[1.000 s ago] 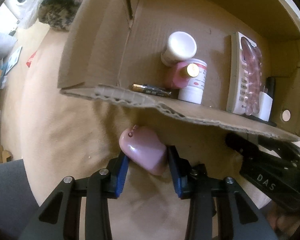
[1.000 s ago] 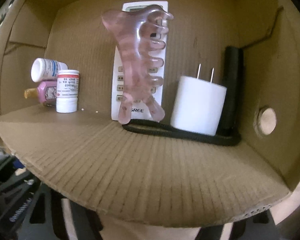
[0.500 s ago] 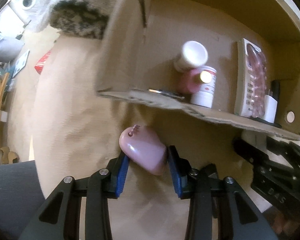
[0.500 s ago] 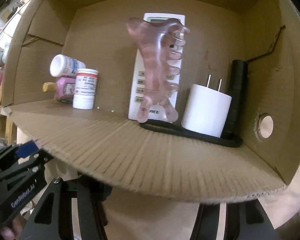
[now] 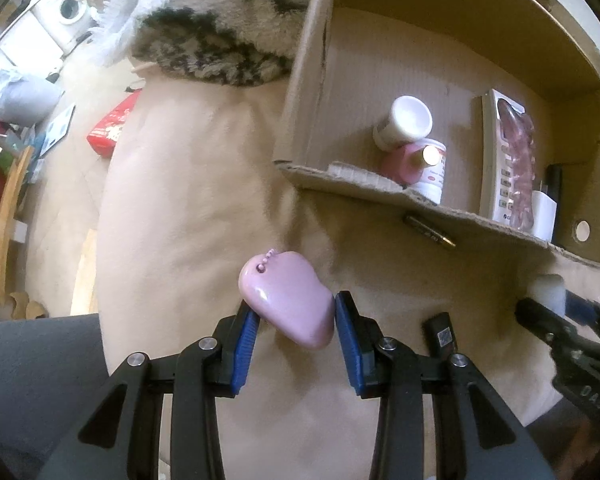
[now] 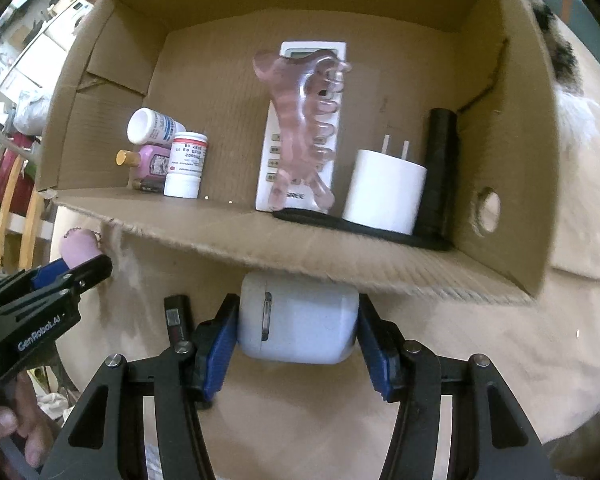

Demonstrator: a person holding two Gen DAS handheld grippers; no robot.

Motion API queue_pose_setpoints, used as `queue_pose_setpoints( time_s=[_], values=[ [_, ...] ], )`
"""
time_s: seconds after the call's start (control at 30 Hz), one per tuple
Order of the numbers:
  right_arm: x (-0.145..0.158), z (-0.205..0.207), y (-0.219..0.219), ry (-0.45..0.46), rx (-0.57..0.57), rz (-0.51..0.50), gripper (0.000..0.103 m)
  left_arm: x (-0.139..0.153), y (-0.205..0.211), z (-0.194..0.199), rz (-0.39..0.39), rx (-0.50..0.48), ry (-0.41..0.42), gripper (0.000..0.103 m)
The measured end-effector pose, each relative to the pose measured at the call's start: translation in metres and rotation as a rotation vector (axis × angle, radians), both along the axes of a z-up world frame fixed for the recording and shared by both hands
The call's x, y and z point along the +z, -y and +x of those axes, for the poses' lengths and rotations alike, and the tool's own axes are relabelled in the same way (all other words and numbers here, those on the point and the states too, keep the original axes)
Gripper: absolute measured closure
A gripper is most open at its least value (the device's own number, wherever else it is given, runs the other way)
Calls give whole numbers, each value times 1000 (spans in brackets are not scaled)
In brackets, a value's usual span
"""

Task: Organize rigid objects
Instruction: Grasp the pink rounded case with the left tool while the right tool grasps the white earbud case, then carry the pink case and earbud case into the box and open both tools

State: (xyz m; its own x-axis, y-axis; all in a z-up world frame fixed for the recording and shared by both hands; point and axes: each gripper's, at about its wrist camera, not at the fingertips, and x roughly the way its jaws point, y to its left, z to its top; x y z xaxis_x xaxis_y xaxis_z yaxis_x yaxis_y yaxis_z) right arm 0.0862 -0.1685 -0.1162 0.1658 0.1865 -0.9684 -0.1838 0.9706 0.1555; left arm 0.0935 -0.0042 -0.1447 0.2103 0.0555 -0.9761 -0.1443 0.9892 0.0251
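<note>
Right wrist view: right gripper [image 6: 298, 330] pinches one white case [image 6: 298, 326] just below the cardboard box [image 6: 340, 252]. Box holds two white bottles [image 6: 186, 170], one pink bottle [image 6: 150, 164], one remote [image 6: 300, 120], one claw clip [image 6: 302, 124], one charger [image 6: 384, 190]. Left gripper [image 5: 296, 322] clamps one pink case [image 5: 288, 298] over beige fabric [image 5: 188, 200].

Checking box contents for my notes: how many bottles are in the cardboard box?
3: a white bottle lying on its side, a pink gold-capped bottle beneath it, a red-labelled white bottle upright beside them. Others may be hidden.

cardboard box [image 6: 112, 80] left floor bare, bottles [image 6: 186, 164], remote [image 6: 300, 128], charger [image 6: 384, 190] crowding its front wall
</note>
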Motion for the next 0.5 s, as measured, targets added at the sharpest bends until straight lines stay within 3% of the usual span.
queue_pose_setpoints(
  time_s=[0.3,0.5],
  values=[
    [30,-18,29,46,-77,88,43,37,-1,-23,28,-22,104,68],
    [63,-24,48,163,-92,122,43,69,-1,-33,18,-17,179,68]
  ],
)
